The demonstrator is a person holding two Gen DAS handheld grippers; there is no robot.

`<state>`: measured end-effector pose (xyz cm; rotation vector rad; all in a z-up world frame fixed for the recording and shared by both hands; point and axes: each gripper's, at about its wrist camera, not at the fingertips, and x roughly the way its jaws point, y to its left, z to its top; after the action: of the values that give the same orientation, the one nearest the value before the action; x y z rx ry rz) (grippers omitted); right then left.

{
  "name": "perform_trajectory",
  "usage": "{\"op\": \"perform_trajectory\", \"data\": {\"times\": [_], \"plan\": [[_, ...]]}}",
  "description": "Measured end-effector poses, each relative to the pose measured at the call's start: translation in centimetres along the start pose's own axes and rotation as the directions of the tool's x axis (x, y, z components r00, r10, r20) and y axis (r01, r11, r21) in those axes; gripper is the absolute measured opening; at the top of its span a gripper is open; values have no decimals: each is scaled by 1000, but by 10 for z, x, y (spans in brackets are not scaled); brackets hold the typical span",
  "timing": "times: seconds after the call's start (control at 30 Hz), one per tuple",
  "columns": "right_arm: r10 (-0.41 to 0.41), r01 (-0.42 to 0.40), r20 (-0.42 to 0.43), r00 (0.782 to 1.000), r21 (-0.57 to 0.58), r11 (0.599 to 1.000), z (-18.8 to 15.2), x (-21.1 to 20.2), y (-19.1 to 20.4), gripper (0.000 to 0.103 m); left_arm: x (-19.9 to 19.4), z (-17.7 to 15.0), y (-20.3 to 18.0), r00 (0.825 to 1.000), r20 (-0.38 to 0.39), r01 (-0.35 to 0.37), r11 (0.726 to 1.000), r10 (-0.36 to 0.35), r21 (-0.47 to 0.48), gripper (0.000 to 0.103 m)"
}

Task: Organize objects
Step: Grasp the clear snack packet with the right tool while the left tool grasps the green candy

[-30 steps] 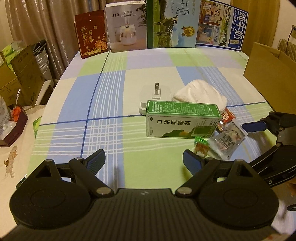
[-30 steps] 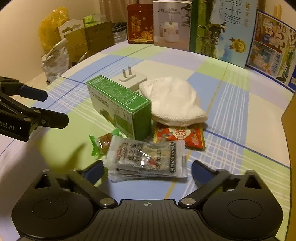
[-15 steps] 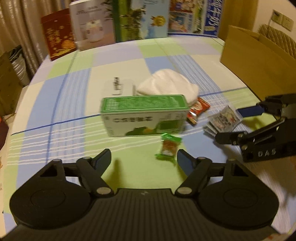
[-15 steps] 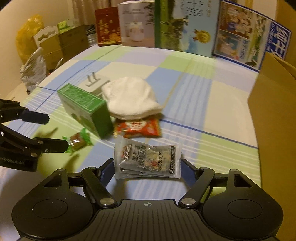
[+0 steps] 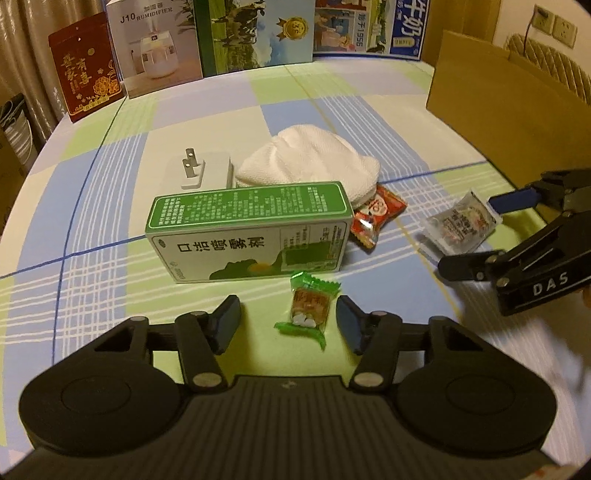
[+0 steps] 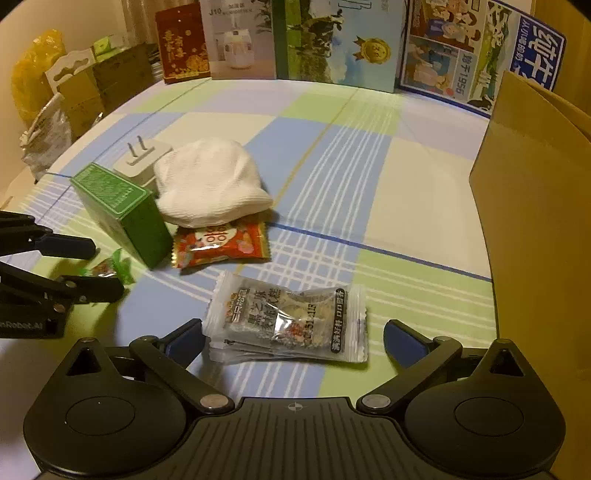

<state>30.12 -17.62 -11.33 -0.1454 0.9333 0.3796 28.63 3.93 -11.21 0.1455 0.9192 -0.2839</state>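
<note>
The bench (image 5: 110, 229), under a checked cloth of blue, green and cream, carries a green box (image 5: 247, 232) with a white plug adapter (image 5: 201, 171) and a white folded cloth (image 5: 310, 162) just behind it. A red snack packet (image 6: 221, 243) lies partly under the cloth, a green-wrapped candy (image 5: 308, 308) before the box, and clear snack packets (image 6: 288, 321) to the right. Printed cartons (image 5: 255, 33) stand along the far edge, and a brown cardboard box (image 6: 535, 221) on the right.
</note>
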Motion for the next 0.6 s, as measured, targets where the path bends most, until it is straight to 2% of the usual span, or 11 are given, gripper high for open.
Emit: {"op": "perform_trajectory", "data": {"times": [0.1, 0.2, 0.27, 0.43, 0.6], "plan": [[9, -9, 4, 1000, 28, 1000, 1, 2, -4, 100, 1, 1, 1, 1000, 7, -2, 1000, 2, -4, 41], [5, -5, 3, 1000, 19, 1000, 0, 1, -2, 99, 0, 2, -2, 1000, 8, 13, 1000, -13, 9, 26], [-1, 1, 5, 1000, 7, 1000, 0, 0, 0, 97, 0, 2, -5, 1000, 8, 20, 1000, -20, 20, 20], [-21, 21, 21, 1000, -1, 1000, 1, 1, 1, 84, -1, 2, -7, 1000, 3, 19, 1000, -20, 21, 17], [9, -11, 23, 1000, 80, 997, 6, -3, -5, 78, -3, 2, -9, 1000, -3, 6, 1000, -6, 17, 17]]}}
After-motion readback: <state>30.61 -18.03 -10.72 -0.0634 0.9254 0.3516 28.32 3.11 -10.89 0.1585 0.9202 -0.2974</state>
